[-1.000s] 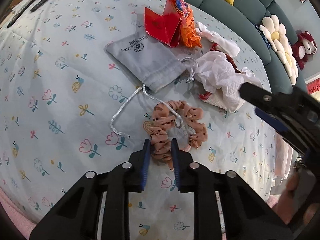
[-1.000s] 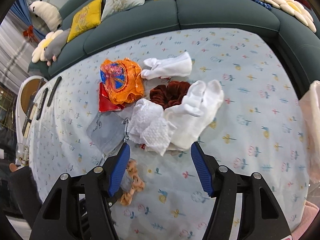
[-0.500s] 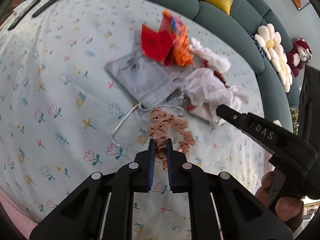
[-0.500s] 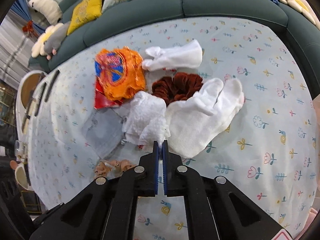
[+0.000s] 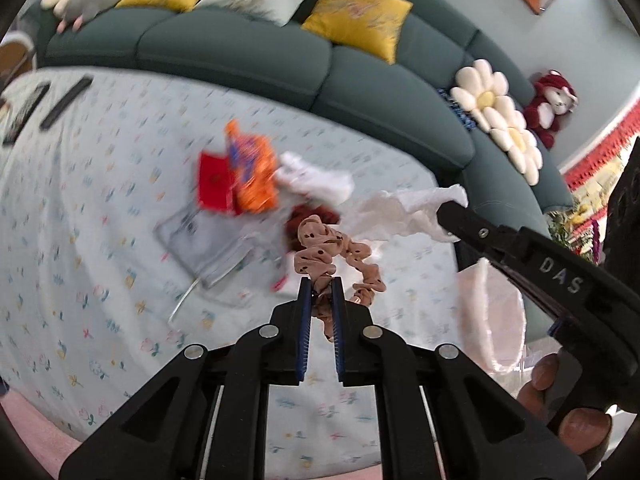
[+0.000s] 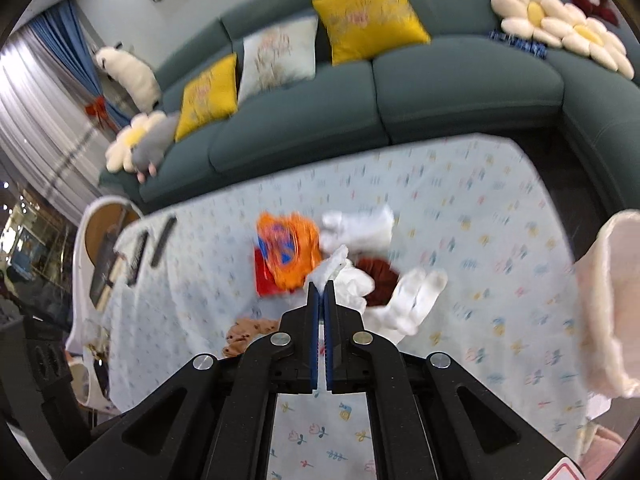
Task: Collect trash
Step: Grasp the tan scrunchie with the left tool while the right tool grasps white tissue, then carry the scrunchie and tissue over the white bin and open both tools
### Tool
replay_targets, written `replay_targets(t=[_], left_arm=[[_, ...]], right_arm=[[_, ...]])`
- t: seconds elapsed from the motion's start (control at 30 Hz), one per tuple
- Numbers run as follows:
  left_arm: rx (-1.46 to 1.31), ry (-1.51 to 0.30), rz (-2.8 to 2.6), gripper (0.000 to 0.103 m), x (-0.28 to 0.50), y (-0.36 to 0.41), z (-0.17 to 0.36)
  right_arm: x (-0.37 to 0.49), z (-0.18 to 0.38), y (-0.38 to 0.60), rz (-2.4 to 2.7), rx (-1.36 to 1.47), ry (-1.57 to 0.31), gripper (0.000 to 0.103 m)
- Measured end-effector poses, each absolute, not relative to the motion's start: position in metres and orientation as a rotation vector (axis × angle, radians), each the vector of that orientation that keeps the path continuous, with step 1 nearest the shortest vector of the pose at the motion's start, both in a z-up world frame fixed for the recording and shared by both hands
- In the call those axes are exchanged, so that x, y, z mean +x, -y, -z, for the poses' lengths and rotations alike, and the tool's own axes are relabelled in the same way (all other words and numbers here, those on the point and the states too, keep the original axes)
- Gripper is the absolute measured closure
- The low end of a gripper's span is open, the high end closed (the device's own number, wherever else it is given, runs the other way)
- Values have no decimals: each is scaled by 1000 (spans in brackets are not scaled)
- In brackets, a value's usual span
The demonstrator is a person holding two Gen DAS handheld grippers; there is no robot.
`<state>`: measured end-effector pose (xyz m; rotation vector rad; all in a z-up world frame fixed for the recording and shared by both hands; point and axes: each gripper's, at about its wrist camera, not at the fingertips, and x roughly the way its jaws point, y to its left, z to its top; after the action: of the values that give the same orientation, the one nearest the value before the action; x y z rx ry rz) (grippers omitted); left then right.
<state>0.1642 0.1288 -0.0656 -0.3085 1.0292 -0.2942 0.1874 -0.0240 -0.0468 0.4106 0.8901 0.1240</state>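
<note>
My left gripper [image 5: 320,282] is shut on a peach dotted scrunchie [image 5: 328,250] and holds it above the floral-clothed table [image 5: 100,280]. My right gripper [image 6: 321,286] is shut on a crumpled white tissue [image 6: 332,266], also lifted; the tissue shows in the left wrist view [image 5: 408,212] hanging from the right gripper's tip. An orange wrapper [image 6: 288,252], a red packet [image 5: 214,182], a grey drawstring pouch [image 5: 200,240], a dark red scrunchie [image 6: 376,276] and white gloves [image 6: 412,300] lie on the table.
A pink-white bag [image 6: 612,300] hangs open at the table's right edge. Dark remotes [image 5: 64,104] lie at the far left. A teal sofa [image 6: 440,80] with cushions curves behind the table. A white chair [image 6: 96,248] stands at the left.
Both grippers shut on their items and rose: the left lifted the peach scrunchie off the table, the right closed on the white tissue and lifted it.
</note>
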Motion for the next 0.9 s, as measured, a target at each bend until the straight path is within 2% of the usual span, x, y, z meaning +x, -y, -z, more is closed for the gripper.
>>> replay_targets(t=[0.4,0.63,0.9], left_arm=[[-213,-890,442,94,154,-42,-20],[-149,-840,534,93,137,25,-53],[-68,-816,625,93,115,96,-66]], right_arm=[[139,-49,119,-40,453,-687,101],[105,-79,177,35,459,-612,101],[65,-87,242,133,486,-565,101]])
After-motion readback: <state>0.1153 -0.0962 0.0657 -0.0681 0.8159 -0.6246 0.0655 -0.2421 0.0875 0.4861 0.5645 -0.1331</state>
